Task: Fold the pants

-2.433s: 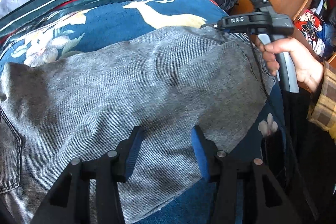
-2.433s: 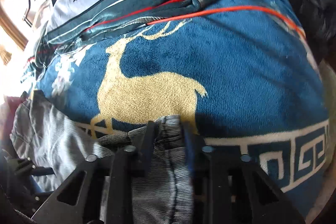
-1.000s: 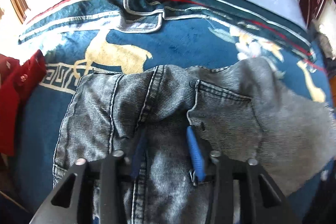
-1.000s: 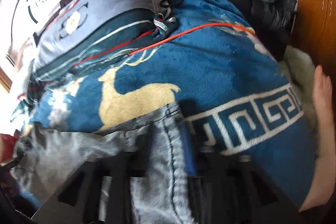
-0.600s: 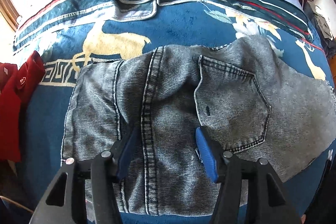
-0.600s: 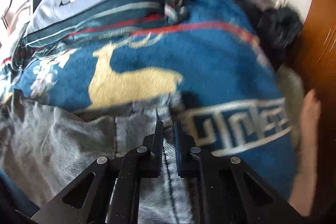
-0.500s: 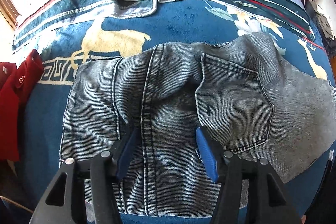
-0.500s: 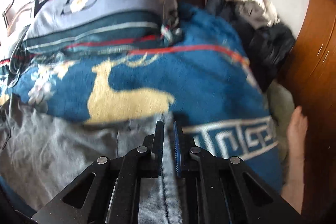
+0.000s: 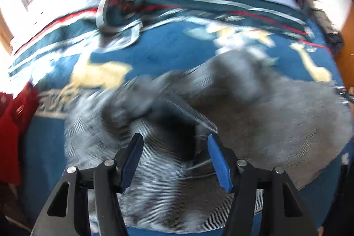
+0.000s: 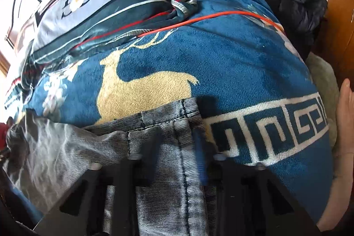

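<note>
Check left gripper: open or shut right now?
Open. The left gripper has its blue-padded fingers spread wide apart over the gray jeans, with no cloth pinched between them. The view is motion-blurred.

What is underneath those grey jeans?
The grey jeans lie on a blue blanket with a tan deer print. What the denim itself covers cannot be seen.

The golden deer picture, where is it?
Right wrist view: the golden deer picture sits mid-frame on the blue fleece blanket, just above the grey denim pants.
</note>
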Action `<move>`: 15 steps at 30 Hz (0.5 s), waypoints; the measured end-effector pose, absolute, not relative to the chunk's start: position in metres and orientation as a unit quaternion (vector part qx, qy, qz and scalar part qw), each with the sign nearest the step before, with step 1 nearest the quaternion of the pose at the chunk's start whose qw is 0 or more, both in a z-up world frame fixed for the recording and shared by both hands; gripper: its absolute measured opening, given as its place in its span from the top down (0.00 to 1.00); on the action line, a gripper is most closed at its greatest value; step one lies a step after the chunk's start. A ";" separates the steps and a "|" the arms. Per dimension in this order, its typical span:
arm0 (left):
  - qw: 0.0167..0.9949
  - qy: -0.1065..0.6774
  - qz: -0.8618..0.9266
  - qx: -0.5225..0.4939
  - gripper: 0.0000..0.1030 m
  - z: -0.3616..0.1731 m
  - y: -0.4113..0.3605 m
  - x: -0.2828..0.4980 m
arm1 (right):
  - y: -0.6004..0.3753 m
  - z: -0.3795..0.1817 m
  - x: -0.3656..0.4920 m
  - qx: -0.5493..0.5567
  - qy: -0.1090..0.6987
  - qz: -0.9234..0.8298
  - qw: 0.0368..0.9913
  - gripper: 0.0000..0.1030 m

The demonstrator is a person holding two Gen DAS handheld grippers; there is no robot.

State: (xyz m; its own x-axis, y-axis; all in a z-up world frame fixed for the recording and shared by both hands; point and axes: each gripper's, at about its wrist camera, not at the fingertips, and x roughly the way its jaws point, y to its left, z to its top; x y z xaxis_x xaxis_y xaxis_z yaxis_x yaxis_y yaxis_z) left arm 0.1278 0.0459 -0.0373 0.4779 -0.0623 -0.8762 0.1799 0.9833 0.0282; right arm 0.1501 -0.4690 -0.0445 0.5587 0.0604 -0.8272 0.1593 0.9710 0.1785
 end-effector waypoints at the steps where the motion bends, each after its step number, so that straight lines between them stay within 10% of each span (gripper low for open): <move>1: 0.859 0.501 -0.071 0.074 0.39 -0.036 0.031 0.130 | -0.467 -0.045 0.151 0.110 0.470 -0.032 0.875 0.83; 15: 0.832 0.545 0.069 0.072 0.37 -0.055 0.081 0.141 | -0.470 -0.017 0.145 0.070 0.404 -0.061 0.910 0.88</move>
